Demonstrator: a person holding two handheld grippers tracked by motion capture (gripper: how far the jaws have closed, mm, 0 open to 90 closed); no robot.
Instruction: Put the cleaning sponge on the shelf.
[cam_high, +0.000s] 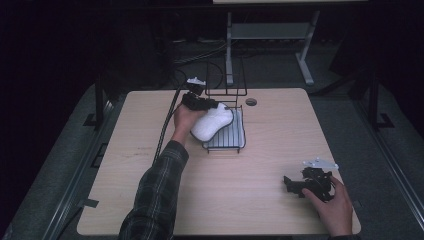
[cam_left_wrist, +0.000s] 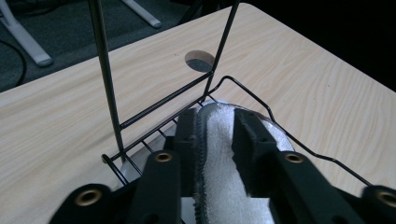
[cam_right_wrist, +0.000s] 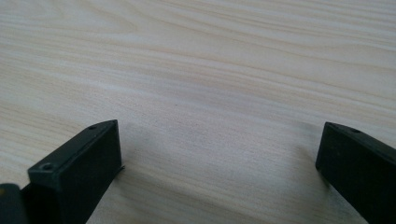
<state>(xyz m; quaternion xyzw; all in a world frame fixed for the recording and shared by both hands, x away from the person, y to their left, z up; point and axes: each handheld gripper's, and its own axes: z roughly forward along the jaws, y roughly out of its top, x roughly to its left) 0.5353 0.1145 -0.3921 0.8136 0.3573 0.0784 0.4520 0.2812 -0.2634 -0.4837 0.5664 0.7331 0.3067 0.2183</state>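
Note:
A white shoe (cam_high: 212, 123) lies on a black wire rack (cam_high: 226, 141) at the back middle of the table. My left gripper (cam_high: 209, 105) reaches over the shoe's far end from the left. In the left gripper view the shoe (cam_left_wrist: 219, 158) fills the gap between the two jaws of the left gripper (cam_left_wrist: 217, 116), which stand loosely beside it and are open. The rack's rim (cam_left_wrist: 261, 100) curves around in front. My right gripper (cam_high: 291, 184) rests low over the table's near right corner, held by a hand. Its jaws (cam_right_wrist: 217, 154) are wide open over bare wood.
The rack has a tall upright wire frame (cam_high: 226, 84) at its back. A round cable hole (cam_high: 251, 101) sits in the tabletop just right of it. A black cable (cam_high: 170, 115) trails from the left gripper. A metal stand (cam_high: 270, 35) stands on the floor behind the table.

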